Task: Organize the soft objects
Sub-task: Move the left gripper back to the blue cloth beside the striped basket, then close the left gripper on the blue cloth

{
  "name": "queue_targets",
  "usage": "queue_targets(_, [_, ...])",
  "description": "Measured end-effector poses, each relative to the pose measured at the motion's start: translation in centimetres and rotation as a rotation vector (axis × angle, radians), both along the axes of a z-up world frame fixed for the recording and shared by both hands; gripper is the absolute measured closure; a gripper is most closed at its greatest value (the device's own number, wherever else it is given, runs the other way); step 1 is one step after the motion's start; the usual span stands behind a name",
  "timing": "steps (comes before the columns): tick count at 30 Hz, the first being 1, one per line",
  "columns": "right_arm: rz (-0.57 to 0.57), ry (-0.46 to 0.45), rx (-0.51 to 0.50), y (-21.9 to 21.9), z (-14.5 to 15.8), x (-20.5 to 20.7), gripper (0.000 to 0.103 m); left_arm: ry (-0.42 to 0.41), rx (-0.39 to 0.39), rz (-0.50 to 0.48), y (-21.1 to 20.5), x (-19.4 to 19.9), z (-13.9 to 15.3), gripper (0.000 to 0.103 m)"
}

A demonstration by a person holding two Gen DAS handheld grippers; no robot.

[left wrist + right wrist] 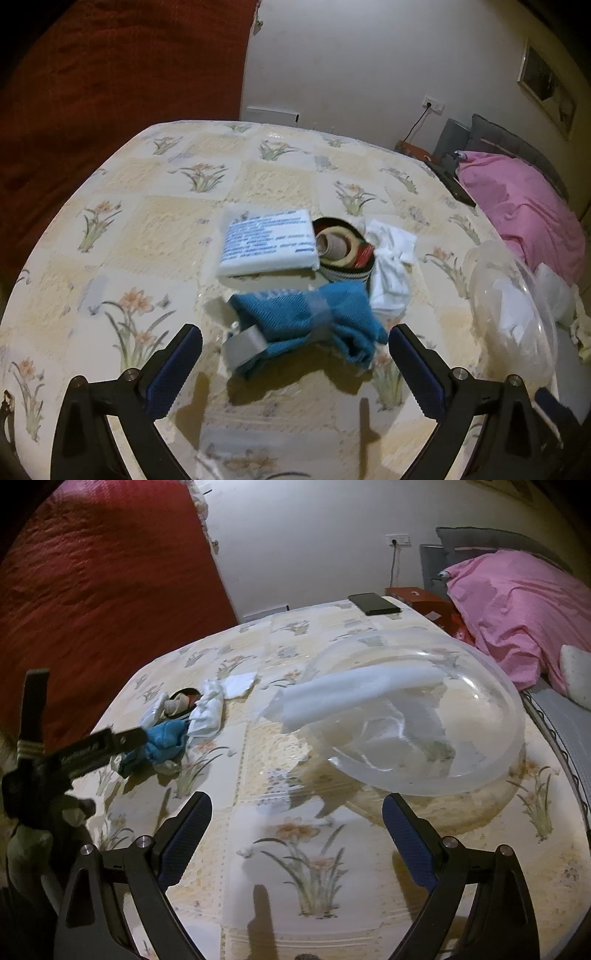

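Blue knitted cloth (314, 325), crumpled and cinched by a grey band, lies at the lower centre of the left wrist frame, on the floral cream tablecloth (147, 229). We judge it light, limp and easily squashed, so it should not slip from ribbed pads, though loose ends may droop when it is lifted. The banded middle looks to us like the best place to grip, since the fabric is bunched thickest there.

Our left gripper (295, 345) hangs just in front of the cloth with its jaws spread wide, holding nothing. Our right gripper (297, 812) is likewise spread and empty, low in its own frame.

Behind the blue cloth, near the middle of the left view, sit a white folded pack with blue printing (267, 245), a small round dark basket holding tape rolls (345, 249) and a white knotted rag (391, 266), all close together.

In the right wrist view, a large clear plastic bowl (480, 753) fills the centre right, with a white foam-like sheet (351, 696) lying in it and poking out over its rim. The bowl looks thin and flexible; we would set things in gently.
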State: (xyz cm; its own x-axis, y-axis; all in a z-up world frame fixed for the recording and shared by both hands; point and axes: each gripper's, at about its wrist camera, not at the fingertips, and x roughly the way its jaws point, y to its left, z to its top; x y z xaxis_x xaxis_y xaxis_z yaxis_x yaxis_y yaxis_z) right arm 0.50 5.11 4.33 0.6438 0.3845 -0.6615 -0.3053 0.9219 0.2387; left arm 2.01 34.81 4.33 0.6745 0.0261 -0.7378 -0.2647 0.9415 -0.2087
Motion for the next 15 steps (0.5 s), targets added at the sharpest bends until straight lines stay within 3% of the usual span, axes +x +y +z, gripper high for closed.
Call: queue_targets(15, [0.056,0.016,-0.025,2.0,-0.6,0.2,0.009,0.046,0.052,-0.003,-0.9,2.9,-1.2,0.000])
